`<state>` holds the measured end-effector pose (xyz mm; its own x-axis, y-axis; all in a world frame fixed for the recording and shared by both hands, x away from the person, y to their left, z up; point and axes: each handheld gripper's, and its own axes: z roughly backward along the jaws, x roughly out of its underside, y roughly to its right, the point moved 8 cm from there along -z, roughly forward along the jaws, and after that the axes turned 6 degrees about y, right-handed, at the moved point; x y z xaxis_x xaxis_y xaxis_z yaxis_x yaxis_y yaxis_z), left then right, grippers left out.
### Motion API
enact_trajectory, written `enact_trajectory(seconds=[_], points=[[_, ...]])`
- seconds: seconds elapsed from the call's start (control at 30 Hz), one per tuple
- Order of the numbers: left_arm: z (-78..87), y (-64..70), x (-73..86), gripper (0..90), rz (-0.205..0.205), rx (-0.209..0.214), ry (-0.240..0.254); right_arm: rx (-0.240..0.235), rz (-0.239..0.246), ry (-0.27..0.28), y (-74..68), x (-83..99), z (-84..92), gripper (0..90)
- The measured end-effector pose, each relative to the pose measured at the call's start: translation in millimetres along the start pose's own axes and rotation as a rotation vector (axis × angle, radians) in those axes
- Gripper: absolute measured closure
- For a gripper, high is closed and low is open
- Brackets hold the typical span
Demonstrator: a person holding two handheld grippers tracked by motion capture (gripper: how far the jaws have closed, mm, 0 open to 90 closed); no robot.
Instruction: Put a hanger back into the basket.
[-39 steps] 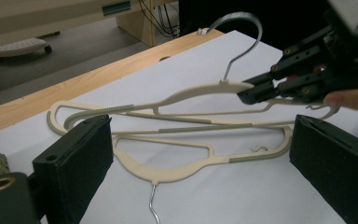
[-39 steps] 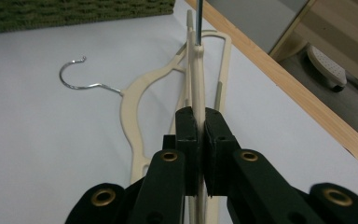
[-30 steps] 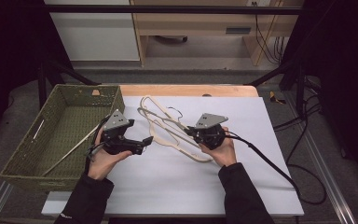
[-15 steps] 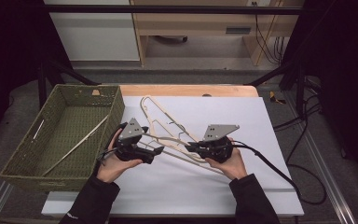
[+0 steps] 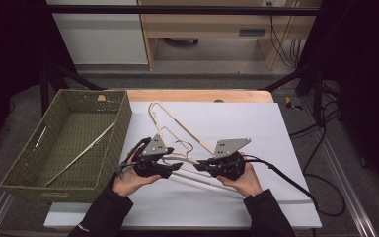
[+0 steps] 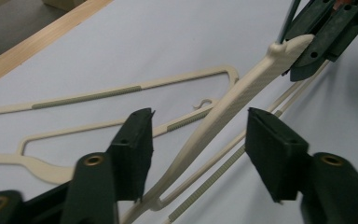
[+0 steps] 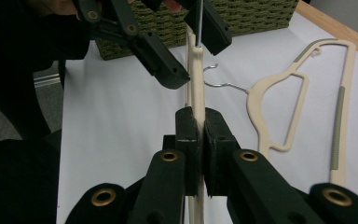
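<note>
From above, a person's two hands each hold a black two-jaw gripper over a white table (image 5: 276, 128). The left gripper (image 5: 175, 167) and the right gripper (image 5: 202, 167) face each other near the table's near edge. Between them runs a cream hanger (image 5: 190, 170); a second cream hanger (image 5: 170, 121) lies flat farther off. A green woven basket (image 5: 123, 116) stands at the left, with a thin stick (image 5: 81, 154) inside.

In the left gripper view, the left gripper (image 6: 198, 151) has jaws about half open; they have just been closing. The held hanger's arm (image 6: 223, 114) passes between them, close to the left jaw, neither pad clearly pressing it. The second hanger (image 6: 93, 95) lies beyond on the table. The right gripper (image 6: 317, 35) grips the far end.

In the right gripper view, the right gripper (image 7: 199, 135) is clamped tight on the held hanger (image 7: 196, 84), which stands on edge and runs away to the left gripper (image 7: 186, 44). The second hanger (image 7: 303, 93) lies to the right, its wire hook (image 7: 221, 84) pointing left. The basket (image 7: 256, 16) stands beyond.
</note>
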<state>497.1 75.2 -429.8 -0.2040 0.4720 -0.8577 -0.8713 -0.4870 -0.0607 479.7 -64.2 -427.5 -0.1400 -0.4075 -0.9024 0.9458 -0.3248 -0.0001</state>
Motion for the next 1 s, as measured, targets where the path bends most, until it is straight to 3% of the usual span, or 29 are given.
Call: enact_trajectory(seconds=[0.13, 0.37, 0.5, 0.67, 0.77, 0.93, 1.0], points=[[0.0, 0.0, 2.4, 59.9, 0.006, 0.015, -0.019, -0.012, -0.004, 0.001, -1.2, 0.3, -0.6, 86.7], [-0.8, 2.3, 7.1, 66.3, -0.050, 0.006, -0.074, -0.024, -0.017, -0.009, -0.9, 3.2, -1.7, 85.8], [-1.7, 5.4, 8.8, 73.3, -0.053, 0.027, -0.094, 0.042, -0.002, -0.024, 5.5, 4.7, -1.8, 79.8], [-1.3, 10.5, 8.9, 77.5, -0.052, 0.046, -0.118, 0.095, 0.005, -0.054, 10.2, 9.9, -4.0, 75.1], [-0.5, 12.8, 8.6, 79.7, -0.046, 0.063, -0.125, 0.121, 0.010, -0.042, 12.8, 9.2, -4.0, 70.2], [0.7, 20.7, 5.6, 83.3, -0.011, 0.118, -0.111, 0.159, 0.019, -0.023, 16.3, 7.5, -2.6, 62.0], [0.5, 24.2, 3.2, 84.8, 0.022, 0.136, -0.087, 0.170, 0.014, -0.013, 17.6, 6.8, -1.7, 58.4]])
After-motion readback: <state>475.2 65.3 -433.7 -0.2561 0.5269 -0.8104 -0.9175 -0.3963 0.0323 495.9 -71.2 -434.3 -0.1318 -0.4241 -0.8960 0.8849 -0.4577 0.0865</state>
